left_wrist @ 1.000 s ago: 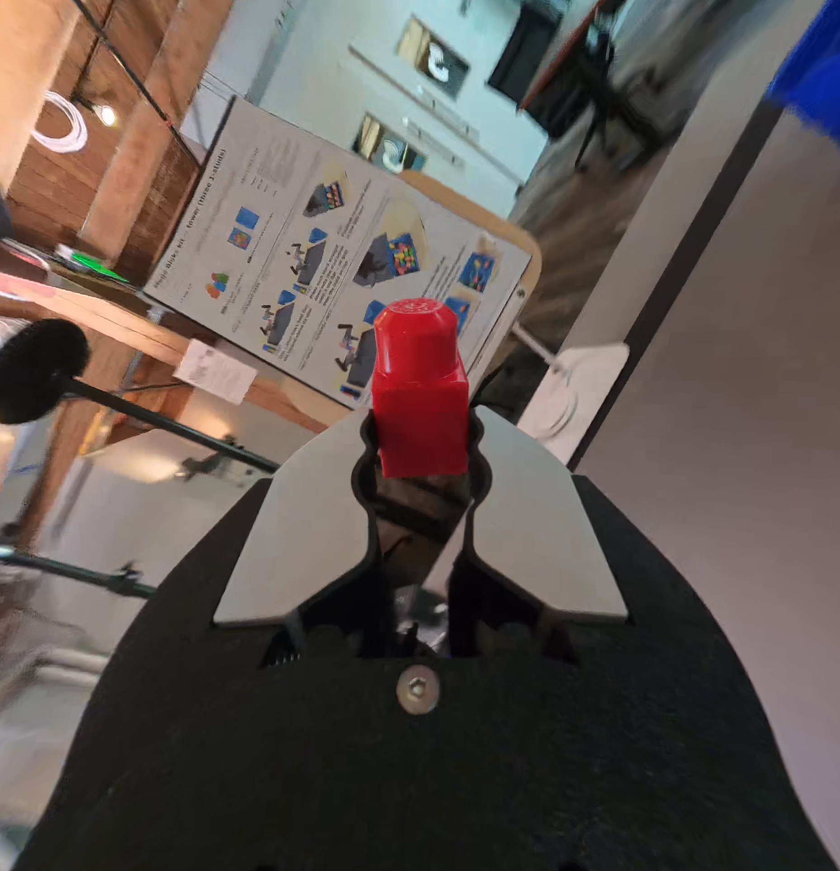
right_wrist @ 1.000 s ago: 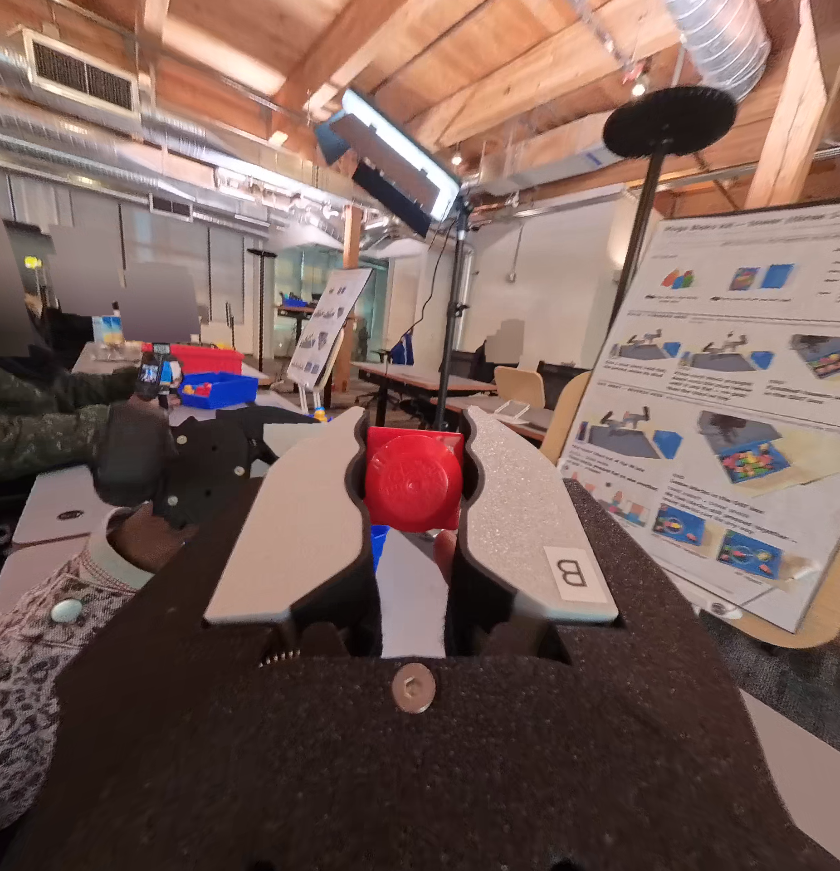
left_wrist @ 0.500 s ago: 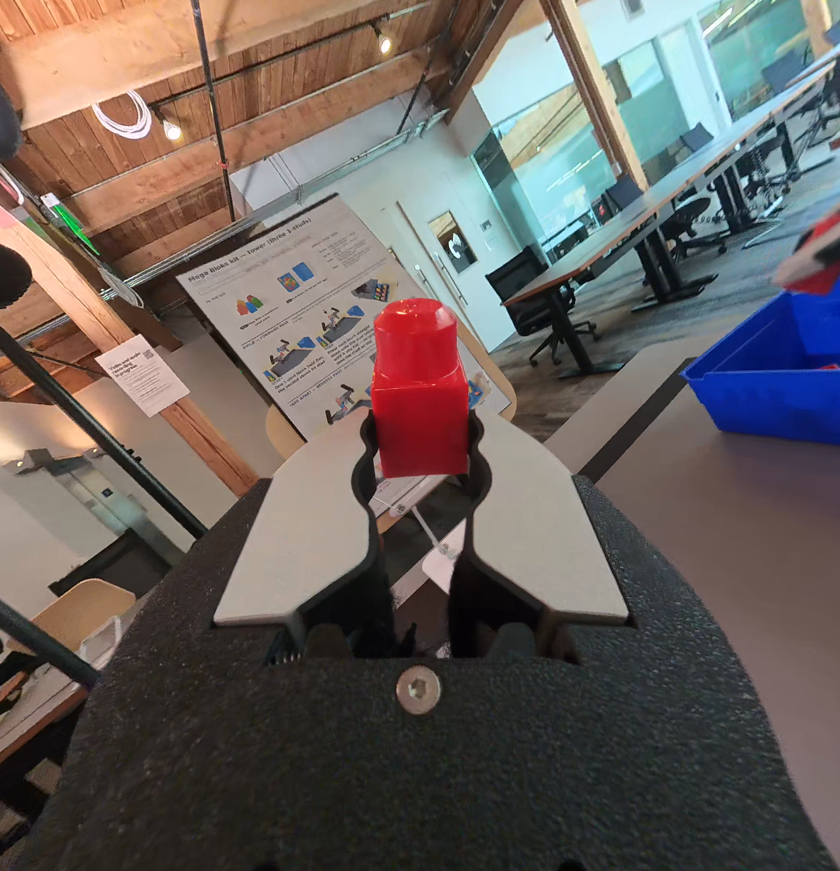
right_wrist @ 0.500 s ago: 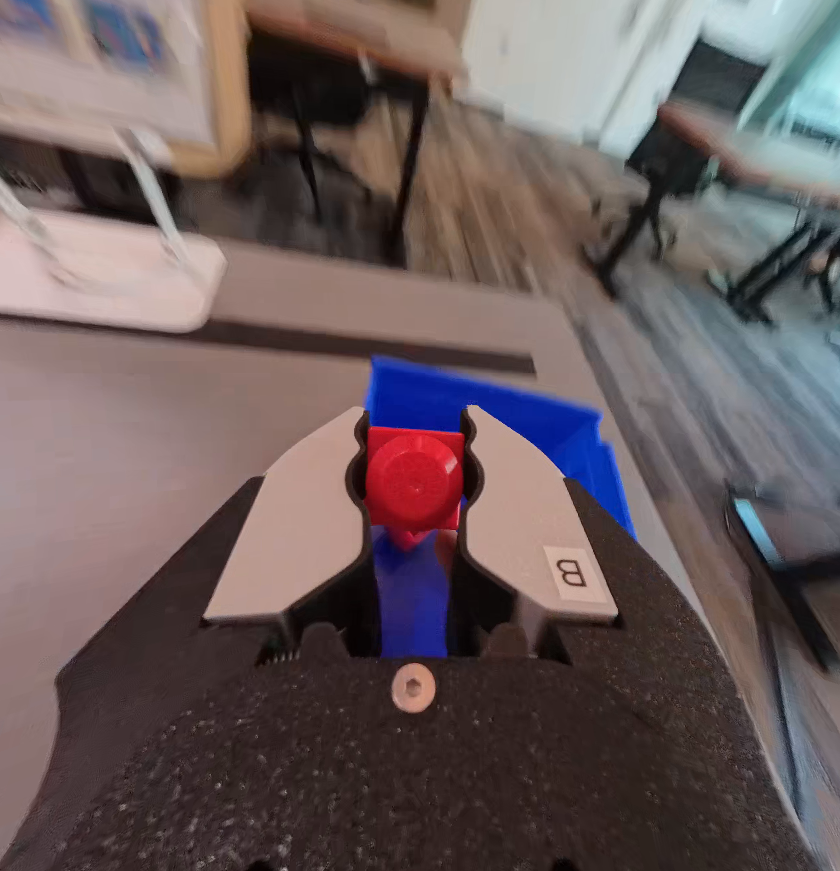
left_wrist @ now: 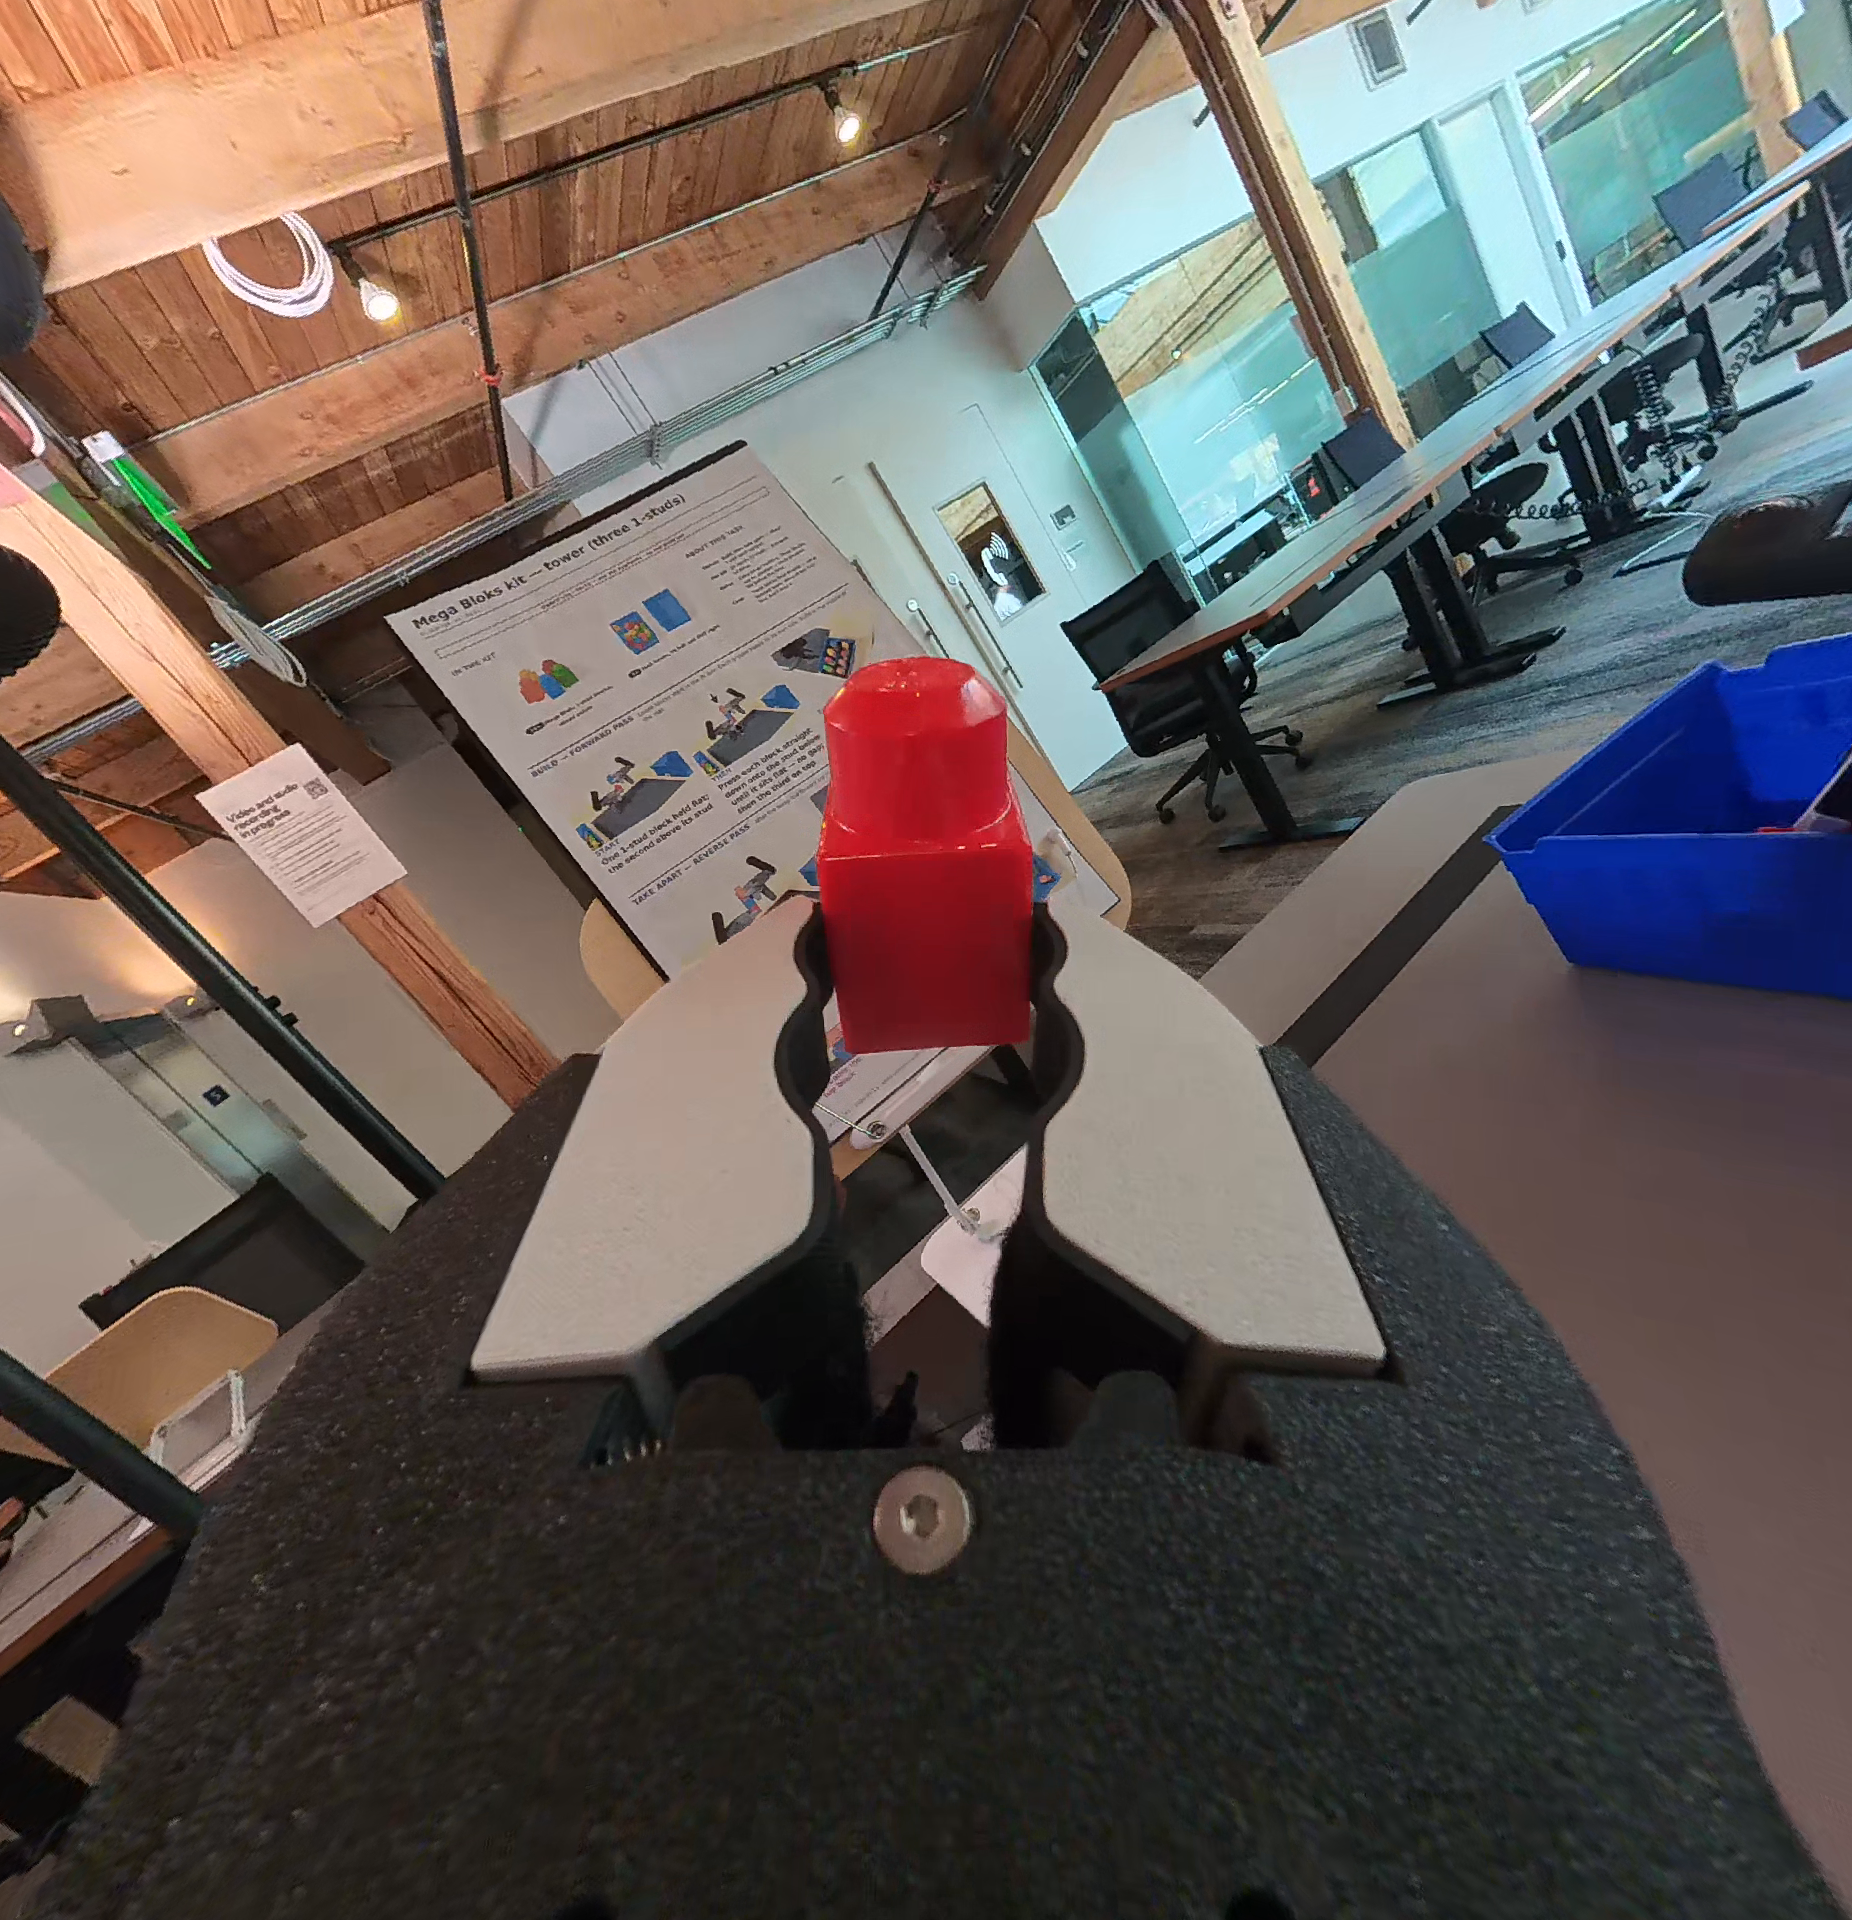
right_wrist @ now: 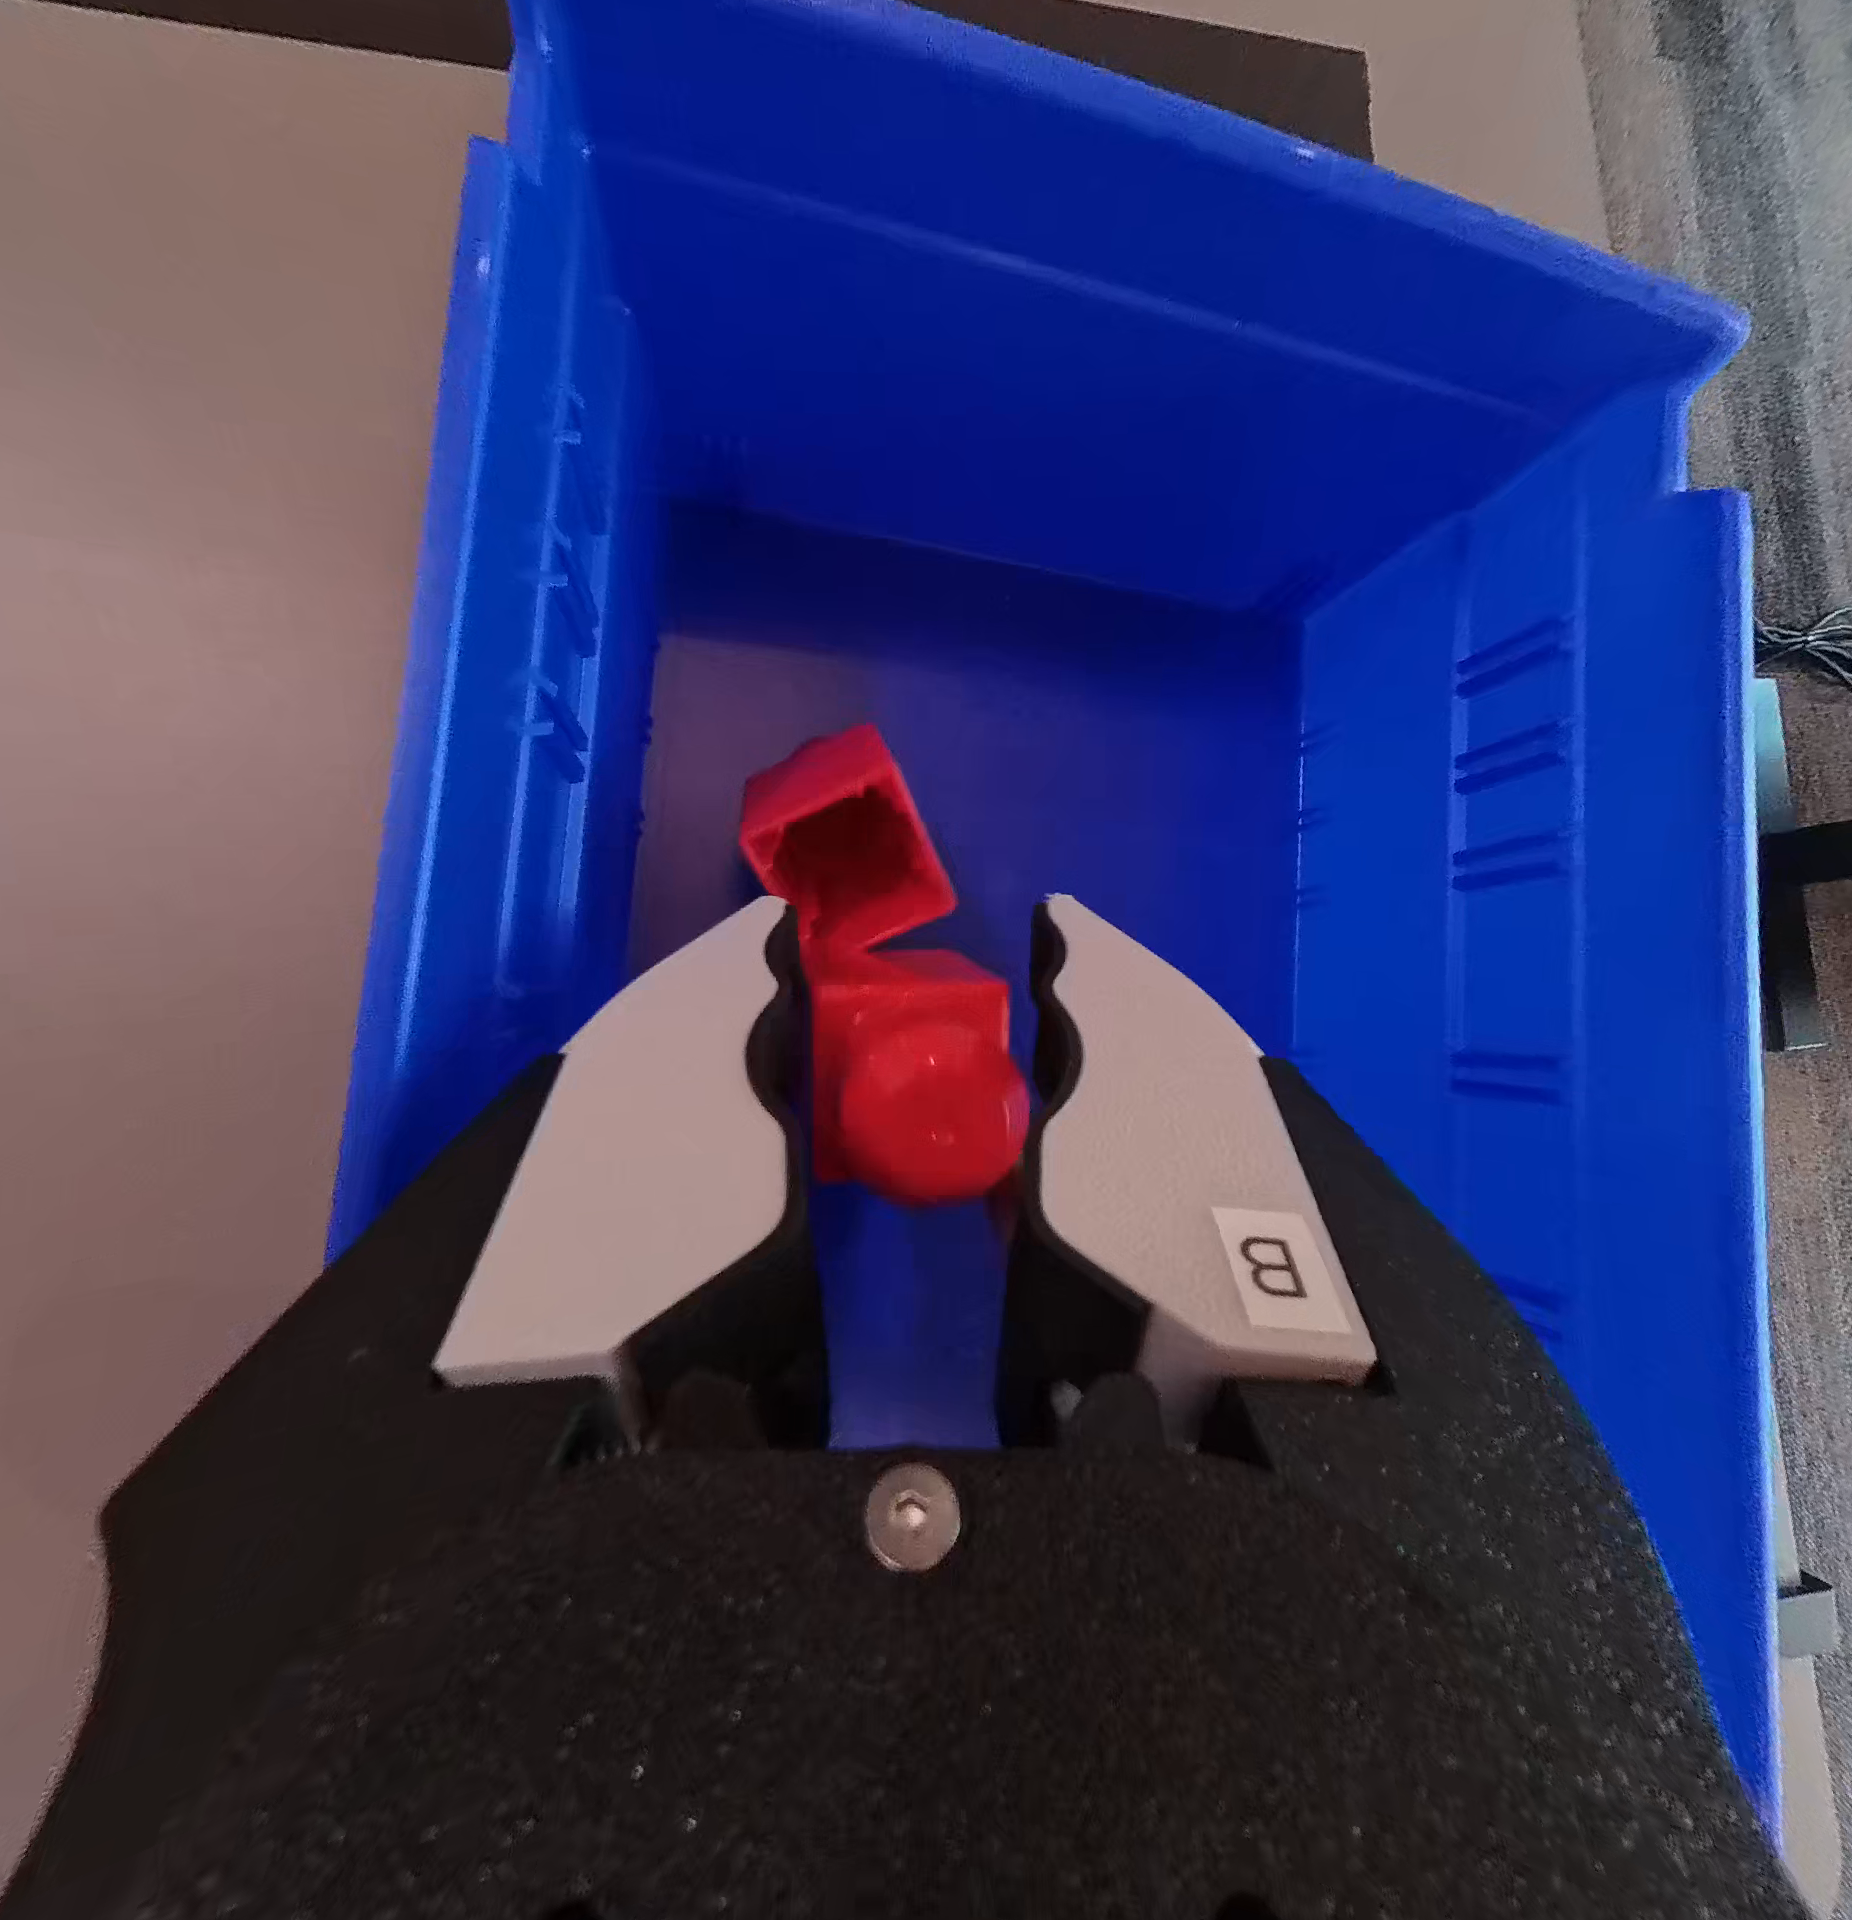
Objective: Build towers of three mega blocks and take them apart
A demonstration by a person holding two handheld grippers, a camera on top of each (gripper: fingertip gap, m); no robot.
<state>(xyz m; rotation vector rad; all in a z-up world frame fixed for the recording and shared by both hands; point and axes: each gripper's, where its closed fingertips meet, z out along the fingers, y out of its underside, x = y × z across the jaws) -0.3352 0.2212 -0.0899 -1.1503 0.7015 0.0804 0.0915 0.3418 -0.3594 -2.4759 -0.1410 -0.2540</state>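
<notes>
My left gripper (left_wrist: 927, 935) is shut on a red one-stud block (left_wrist: 922, 883) and holds it stud up in the air, left of the blue bin (left_wrist: 1680, 894). My right gripper (right_wrist: 917, 904) points down into the blue bin (right_wrist: 1005, 364). Its jaws stand slightly apart. A red block (right_wrist: 917, 1081) sits tilted between them with thin dark gaps on both sides, stud toward the camera. It leans on another red block (right_wrist: 849, 831) that lies on the bin floor with its hollow underside showing. A part of the right gripper (left_wrist: 1847, 769) shows inside the bin in the left wrist view.
The bin stands on a grey table (left_wrist: 1628, 1299) near its far right edge (right_wrist: 1587, 104). An instruction poster (left_wrist: 652, 727) on a stand is beyond the table. A black light-stand pole (left_wrist: 205, 966) is at the left. Desks and chairs stand behind.
My right gripper swung from level down into the blue bin, and its jaws parted a little around the red block. My left gripper rolled upright with its block and has since stayed almost still.
</notes>
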